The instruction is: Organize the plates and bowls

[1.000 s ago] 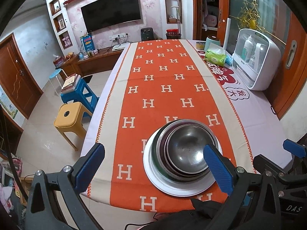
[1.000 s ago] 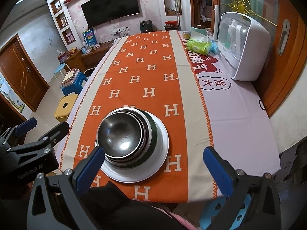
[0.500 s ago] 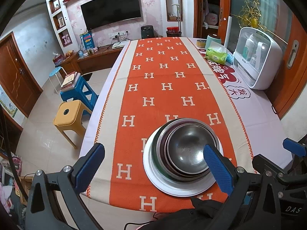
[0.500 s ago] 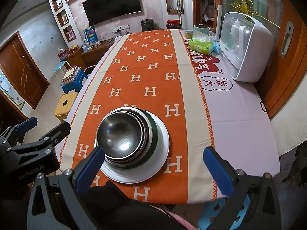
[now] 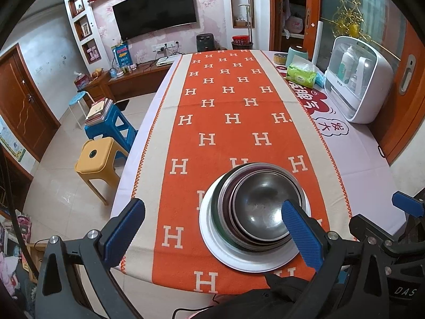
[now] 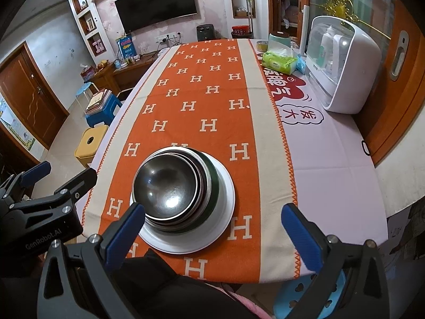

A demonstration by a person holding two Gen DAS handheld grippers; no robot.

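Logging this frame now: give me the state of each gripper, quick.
Left gripper: open, holding nothing, above the near table edge beside the stacked bowls.
Right gripper: open, holding nothing.

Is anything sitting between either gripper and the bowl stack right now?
Nothing visible does. The nested metal bowls sit on the white plate near the table's front edge, with only bare orange runner around them. The left gripper and right gripper are both open, hanging just short of the stack.
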